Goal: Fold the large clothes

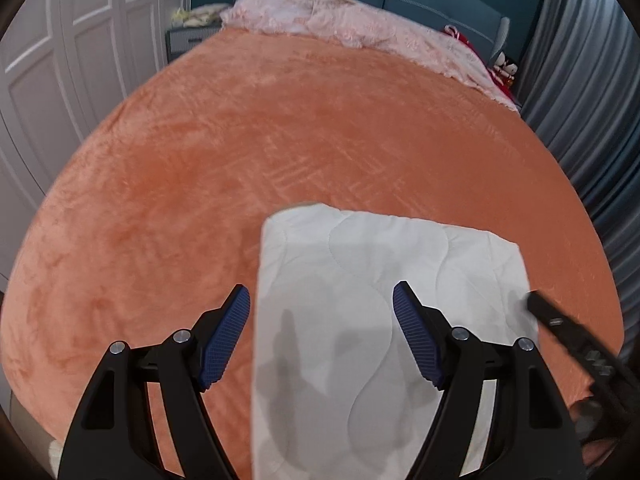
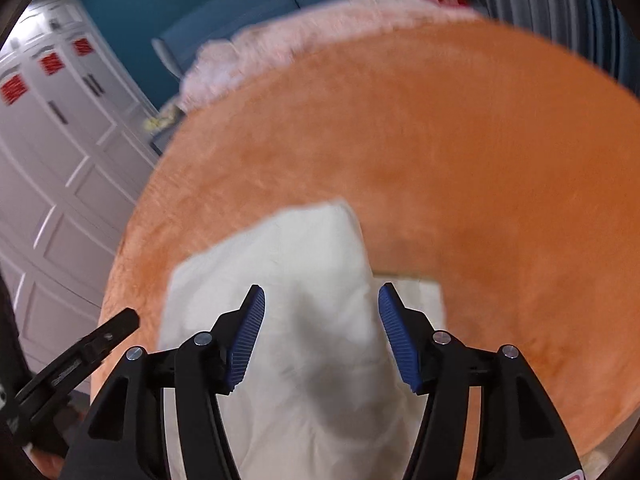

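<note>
Your left hand-held gripper [image 1: 321,334] and right hand-held gripper [image 2: 321,336] both gape wide, gripping nothing, above the folded white quilt [image 1: 360,320] at the bed's [image 1: 200,180] 6 o'clock edge, open bed toward 12.

My left gripper [image 1: 322,334]: jaws spread wide, blue ribbed pads [image 1: 224,336] facing inward, nothing between them, fingers pointing forward and down. My right gripper [image 2: 320,338]: jaws likewise wide apart, pads [image 2: 400,344] clear of contact, pointing forward and down. Right gripper's finger visible at right edge of left view; left gripper's finger at left edge of right view. Grippers near each other, side by side.
</note>
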The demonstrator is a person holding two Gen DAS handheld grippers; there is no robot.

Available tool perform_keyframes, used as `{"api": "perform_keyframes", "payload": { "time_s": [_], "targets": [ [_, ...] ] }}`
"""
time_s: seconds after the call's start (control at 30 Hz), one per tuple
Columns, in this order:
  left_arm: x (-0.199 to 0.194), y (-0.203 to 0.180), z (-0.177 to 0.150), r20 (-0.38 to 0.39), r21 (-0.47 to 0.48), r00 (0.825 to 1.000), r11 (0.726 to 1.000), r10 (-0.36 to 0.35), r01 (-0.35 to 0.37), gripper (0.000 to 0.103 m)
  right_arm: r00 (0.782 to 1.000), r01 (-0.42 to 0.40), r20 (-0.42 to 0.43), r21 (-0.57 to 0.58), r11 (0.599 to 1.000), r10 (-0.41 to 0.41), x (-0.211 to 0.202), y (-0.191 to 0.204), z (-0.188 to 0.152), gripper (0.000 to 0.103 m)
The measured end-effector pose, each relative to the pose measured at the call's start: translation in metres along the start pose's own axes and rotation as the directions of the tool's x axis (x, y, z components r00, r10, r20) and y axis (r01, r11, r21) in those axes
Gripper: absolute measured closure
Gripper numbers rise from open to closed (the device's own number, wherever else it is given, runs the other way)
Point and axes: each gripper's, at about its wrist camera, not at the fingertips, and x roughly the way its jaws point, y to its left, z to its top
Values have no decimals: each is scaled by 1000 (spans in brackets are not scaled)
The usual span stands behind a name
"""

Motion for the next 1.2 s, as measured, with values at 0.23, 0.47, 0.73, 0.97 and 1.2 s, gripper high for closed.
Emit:
{"api": "perform_keyframes", "payload": {
  "time_s": [0.23, 0.47, 0.73, 0.97, 1.2],
  "targets": [
    [30, -6, -11, -39, 6, 999, 1000, -7, 7, 32, 995, 46, 93, -61, 997, -40, -9, -13, -41, 94],
    [62, -15, -32, -45, 26, 999, 999, 24, -23, 29, 985, 155, 93, -97, 983, -146, 25, -35, -60, 88],
    [82, -20, -53, 48, 70, 989, 987, 142, -146, 25, 974, 193, 150, -174, 966, -167, 45, -35, -73, 83],
    [93, -21, -57, 82, 69, 981, 981, 173, -179, 24, 970, 193, 185, -175, 965, -160, 51, -35, -77, 79],
    [99, -19, -60, 95, 61, 980, 981, 177, -183, 23, 966, 192, 205, -174, 966, -155, 55, -35, -80, 79]
  ]
}}
